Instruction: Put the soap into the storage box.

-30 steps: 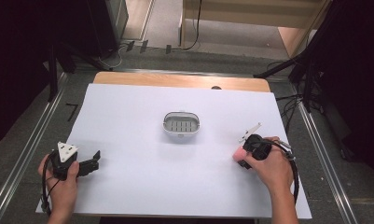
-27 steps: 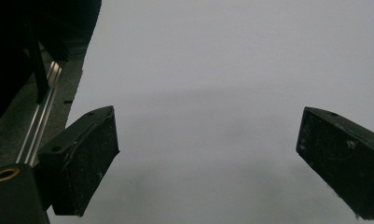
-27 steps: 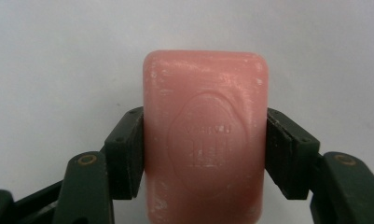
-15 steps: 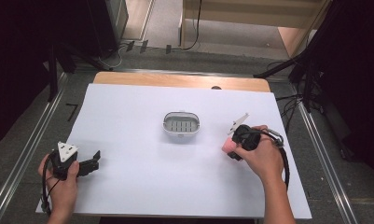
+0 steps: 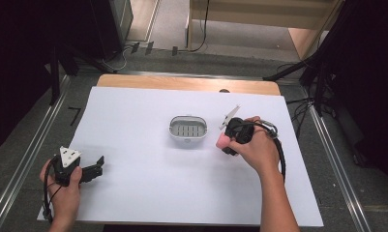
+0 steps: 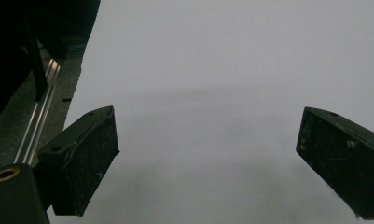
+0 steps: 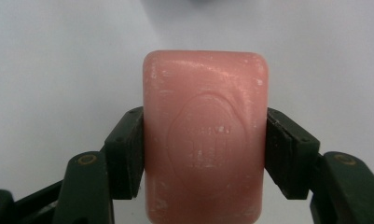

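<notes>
A pink bar of soap (image 7: 205, 135) with a stamped oval mark sits between the two black jaws of my right gripper (image 7: 204, 154), which is shut on its sides. From above, the soap (image 5: 222, 141) shows as a pink end at the front of the right gripper (image 5: 230, 139), just right of a white oval soap dish (image 5: 187, 129) with a slotted floor. My left gripper (image 5: 98, 165) rests near the front left corner of the white table (image 5: 143, 193); its jaws stand wide apart over bare white surface in the left gripper view (image 6: 208, 158).
A wooden strip (image 5: 186, 84) runs along the table's far edge. Metal rails (image 5: 32, 150) flank the table on both sides. A black cable (image 5: 280, 154) loops from the right gripper over the person's wrist.
The right gripper has carried the soap leftward and away from the person, from the right side of the table to beside the soap dish. The left gripper has stayed put.
</notes>
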{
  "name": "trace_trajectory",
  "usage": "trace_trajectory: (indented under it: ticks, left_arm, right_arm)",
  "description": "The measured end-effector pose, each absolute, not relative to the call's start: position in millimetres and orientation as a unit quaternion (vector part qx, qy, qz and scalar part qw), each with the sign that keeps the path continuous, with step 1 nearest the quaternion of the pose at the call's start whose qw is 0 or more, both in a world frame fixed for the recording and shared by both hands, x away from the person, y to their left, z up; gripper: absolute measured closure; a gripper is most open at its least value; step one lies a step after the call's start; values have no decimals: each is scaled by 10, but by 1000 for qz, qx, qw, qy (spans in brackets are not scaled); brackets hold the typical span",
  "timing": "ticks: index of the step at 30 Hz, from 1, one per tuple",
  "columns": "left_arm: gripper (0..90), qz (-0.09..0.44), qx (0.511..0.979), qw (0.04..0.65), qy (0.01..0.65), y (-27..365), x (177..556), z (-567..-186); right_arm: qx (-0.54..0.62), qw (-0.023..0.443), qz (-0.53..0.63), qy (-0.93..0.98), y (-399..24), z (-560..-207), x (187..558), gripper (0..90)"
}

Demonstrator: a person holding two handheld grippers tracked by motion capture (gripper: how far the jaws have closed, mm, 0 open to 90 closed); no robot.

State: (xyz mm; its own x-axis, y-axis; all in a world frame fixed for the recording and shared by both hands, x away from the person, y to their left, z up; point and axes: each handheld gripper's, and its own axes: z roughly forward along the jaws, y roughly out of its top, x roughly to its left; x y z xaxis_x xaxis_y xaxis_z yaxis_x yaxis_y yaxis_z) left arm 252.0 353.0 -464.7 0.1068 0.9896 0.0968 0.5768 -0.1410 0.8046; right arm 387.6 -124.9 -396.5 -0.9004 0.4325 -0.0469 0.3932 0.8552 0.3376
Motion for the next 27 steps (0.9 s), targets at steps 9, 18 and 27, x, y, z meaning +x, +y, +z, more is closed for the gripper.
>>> trace_trajectory:
  ticks: [9,18,27]
  left_arm:
    - [60,333,677,309,579,3534,2522,-4647]
    - [60,332,678,310,578,3534,2522,-4647]
    - [61,330,677,312,579,3539,2524,-4647]
  right_arm:
    - [184,62,172,966,-1046,-3830,3973,387]
    - [166,70,182,967,-899,-3750,4058,388]
    - [153,75,188,967,-753,-3761,4160,388]
